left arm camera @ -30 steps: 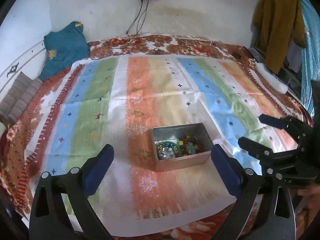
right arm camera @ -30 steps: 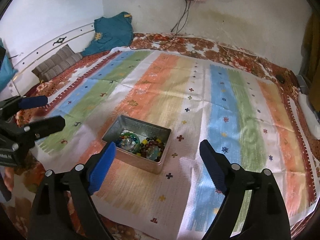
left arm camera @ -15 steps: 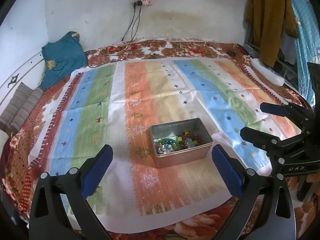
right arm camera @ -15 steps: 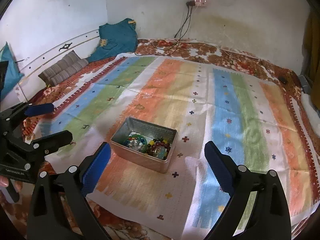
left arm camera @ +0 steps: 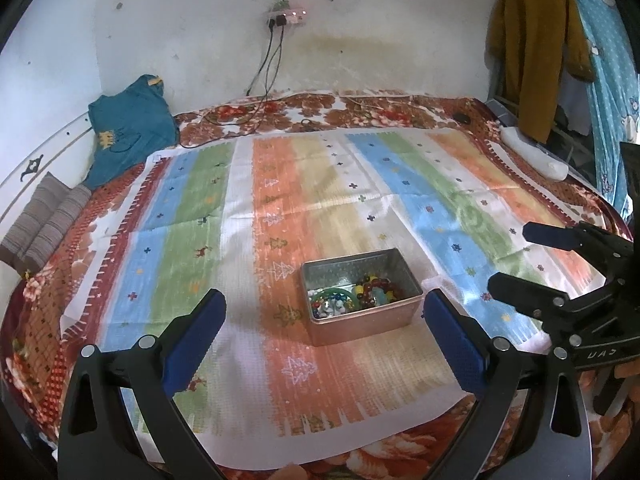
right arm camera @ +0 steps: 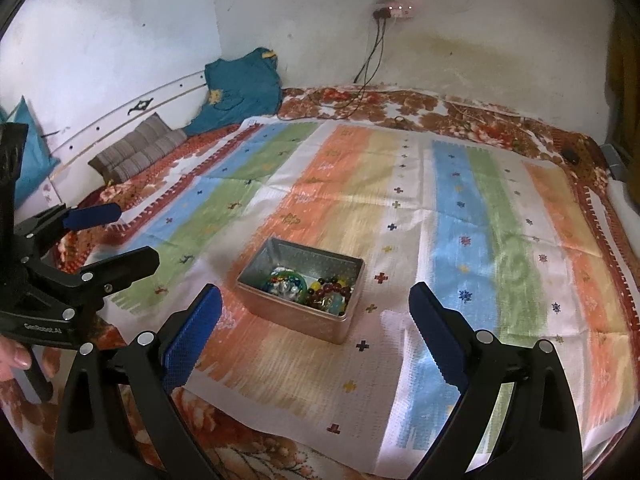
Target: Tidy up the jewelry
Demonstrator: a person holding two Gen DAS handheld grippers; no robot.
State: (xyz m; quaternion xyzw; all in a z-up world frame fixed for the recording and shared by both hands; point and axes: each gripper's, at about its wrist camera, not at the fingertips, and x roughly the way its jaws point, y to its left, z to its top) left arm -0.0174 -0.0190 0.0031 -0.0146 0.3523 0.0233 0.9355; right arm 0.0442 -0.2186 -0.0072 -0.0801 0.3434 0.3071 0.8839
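A small metal tin (left arm camera: pixel 362 318) stands on a striped cloth (left arm camera: pixel 280 208) spread over a bed. It holds bead jewelry (left arm camera: pixel 374 290) and a green bangle (left arm camera: pixel 330 300). The tin also shows in the right wrist view (right arm camera: pixel 298 314), with the beads (right arm camera: pixel 330 292) inside. My left gripper (left arm camera: pixel 324 316) is open and empty, held back from the tin near the cloth's front edge. My right gripper (right arm camera: pixel 316 312) is open and empty, to the right of the left one. Each gripper shows in the other's view: the right (left arm camera: pixel 532 256), the left (right arm camera: pixel 128 236).
A teal garment (left arm camera: pixel 128 132) and a folded striped cloth (left arm camera: pixel 44 224) lie at the back left. Charger cables (left arm camera: pixel 260 92) hang from a wall socket. Clothes (left arm camera: pixel 536 48) hang at the right. A white object (left arm camera: pixel 532 152) lies at the bed's right edge.
Both grippers have pulled back and risen a little from the tin, so it looks smaller and farther. Both stay open and empty. The tin has not moved.
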